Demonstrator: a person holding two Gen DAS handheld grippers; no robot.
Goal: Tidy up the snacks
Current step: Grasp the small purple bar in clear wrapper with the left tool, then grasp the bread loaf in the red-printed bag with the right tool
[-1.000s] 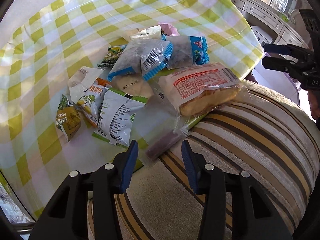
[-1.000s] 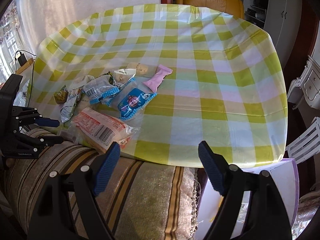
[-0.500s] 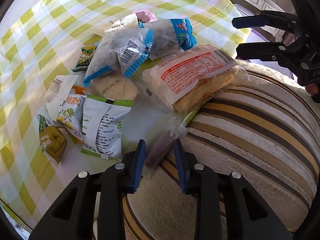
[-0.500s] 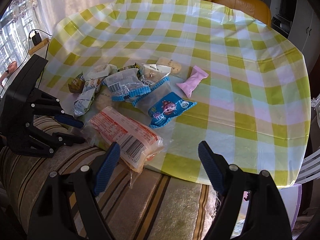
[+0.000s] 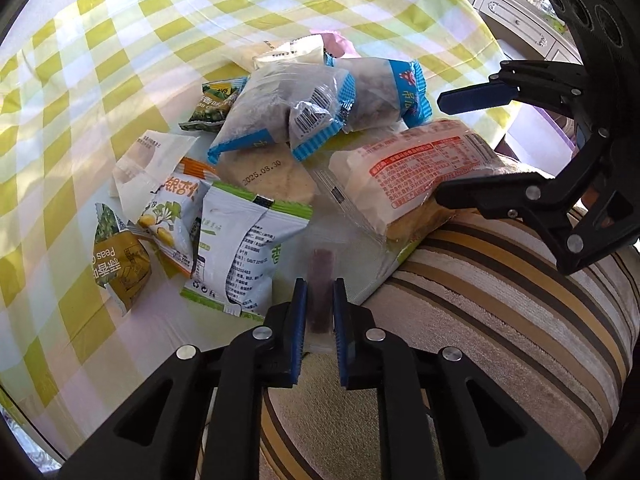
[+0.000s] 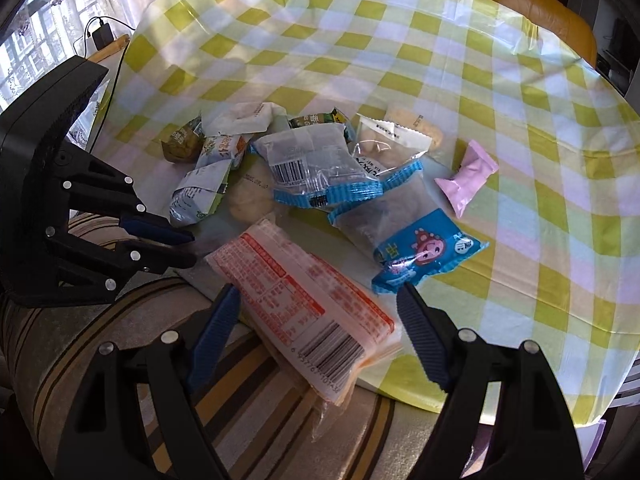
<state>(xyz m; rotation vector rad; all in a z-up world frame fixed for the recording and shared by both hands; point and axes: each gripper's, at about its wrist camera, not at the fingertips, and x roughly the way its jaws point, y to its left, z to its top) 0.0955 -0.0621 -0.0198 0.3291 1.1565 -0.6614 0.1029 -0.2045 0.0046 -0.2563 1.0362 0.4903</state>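
Observation:
A pile of snack packets lies near the front edge of the table with the green-checked cloth (image 5: 100, 60). My left gripper (image 5: 320, 292) is shut on a clear packet with a dark purple bar (image 5: 320, 264) at the table's edge. In the right wrist view the left gripper (image 6: 190, 248) sits at the left of the pile. My right gripper (image 6: 320, 308) stands open, its fingers on either side of a long red-printed bread packet (image 6: 304, 292) that overhangs the edge. From the left wrist view this gripper (image 5: 466, 148) hovers over the bread packet (image 5: 412, 168).
Two blue-ended packets (image 5: 280, 116) (image 6: 412, 240), a green-and-white packet (image 5: 248, 248), a peas packet (image 5: 120, 264) and a pink packet (image 6: 468, 176) lie around. A striped cushion (image 5: 500, 300) lies under the grippers, against the table's front edge. A yellow chair (image 6: 540, 12) stands behind the table.
The left gripper's jaws closed from wide apart onto the purple bar packet. My right gripper moved left towards the pile and now straddles the bread packet.

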